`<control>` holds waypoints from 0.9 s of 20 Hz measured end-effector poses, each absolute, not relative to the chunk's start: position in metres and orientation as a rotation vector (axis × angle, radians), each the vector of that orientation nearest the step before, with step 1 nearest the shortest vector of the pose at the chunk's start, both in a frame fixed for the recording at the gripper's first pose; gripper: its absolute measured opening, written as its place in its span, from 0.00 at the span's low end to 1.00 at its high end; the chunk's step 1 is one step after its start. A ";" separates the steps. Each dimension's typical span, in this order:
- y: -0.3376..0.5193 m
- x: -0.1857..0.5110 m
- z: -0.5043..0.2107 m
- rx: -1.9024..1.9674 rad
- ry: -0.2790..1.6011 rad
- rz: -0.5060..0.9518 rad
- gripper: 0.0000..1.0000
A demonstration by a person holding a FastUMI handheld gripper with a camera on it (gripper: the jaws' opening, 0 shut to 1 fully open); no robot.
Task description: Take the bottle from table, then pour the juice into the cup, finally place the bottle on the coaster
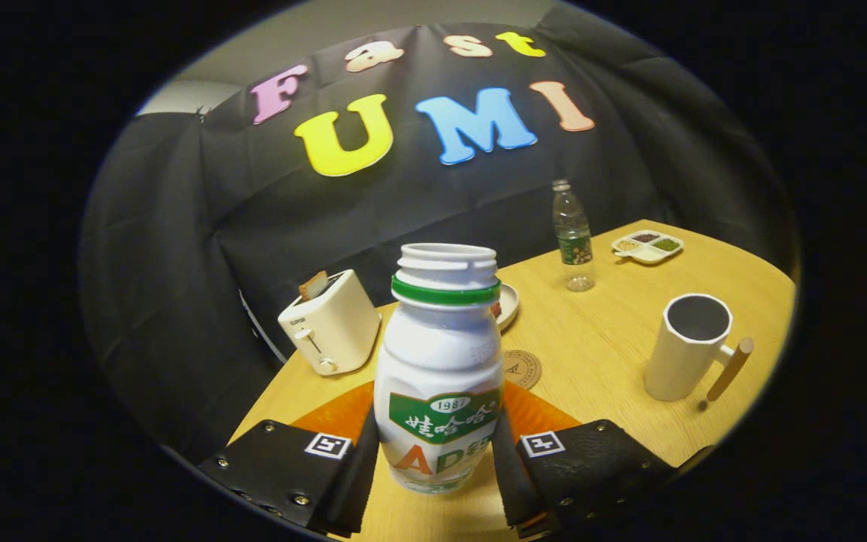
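Observation:
A white juice bottle with a green neck ring, a green label and no cap stands upright between my two fingers. My gripper is shut on its lower body, one pad pressing on each side. A round brown coaster lies on the wooden table just behind the bottle, partly hidden by it. The white cup with a wooden handle stands ahead to the right of the fingers, upright, its inside dark.
A cream toaster with a slice of bread sticking out stands ahead to the left near the table edge. A plate peeks from behind the bottle. Farther back stand a clear water bottle and a small divided dish.

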State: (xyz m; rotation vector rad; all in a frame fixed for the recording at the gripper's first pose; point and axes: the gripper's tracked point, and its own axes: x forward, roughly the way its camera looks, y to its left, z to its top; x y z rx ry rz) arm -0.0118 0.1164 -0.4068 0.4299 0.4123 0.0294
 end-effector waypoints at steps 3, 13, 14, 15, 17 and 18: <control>0.095 -0.015 -0.415 0.537 0.451 -0.010 0.67; 0.037 -0.016 -0.442 0.949 0.529 -0.099 0.67; 0.036 -0.016 -0.442 0.985 0.533 -0.098 0.67; 0.032 -0.016 -0.443 1.013 0.537 -0.108 0.67; 0.027 -0.013 -0.442 1.062 0.529 -0.131 0.67; 0.028 -0.010 -0.438 1.090 0.527 -0.131 0.67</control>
